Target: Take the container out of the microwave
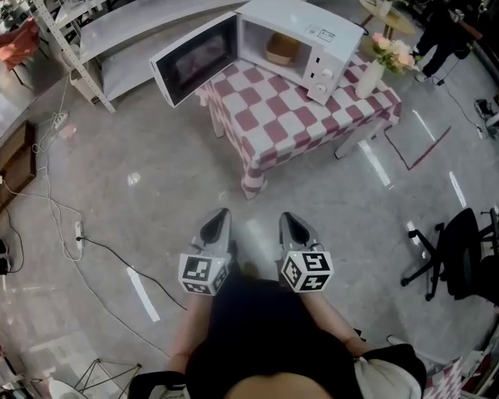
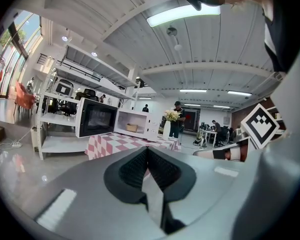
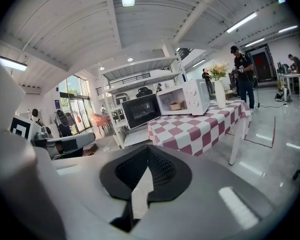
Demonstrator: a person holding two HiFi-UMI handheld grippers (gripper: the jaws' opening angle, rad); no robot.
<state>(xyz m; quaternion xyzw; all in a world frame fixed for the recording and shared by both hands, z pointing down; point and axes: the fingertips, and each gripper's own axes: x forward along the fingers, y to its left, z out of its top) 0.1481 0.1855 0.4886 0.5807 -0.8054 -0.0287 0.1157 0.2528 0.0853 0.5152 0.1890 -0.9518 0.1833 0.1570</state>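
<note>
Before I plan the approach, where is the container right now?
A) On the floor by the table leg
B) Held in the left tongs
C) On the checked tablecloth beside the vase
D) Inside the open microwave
D: the tan container sits inside the cavity of the white microwave, and the door is swung wide open.

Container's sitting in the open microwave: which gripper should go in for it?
Right, probably. Both hang shut, far from the table, but the open microwave door juts out on the side of the left gripper; the right gripper faces a clearer line to the container.
</note>
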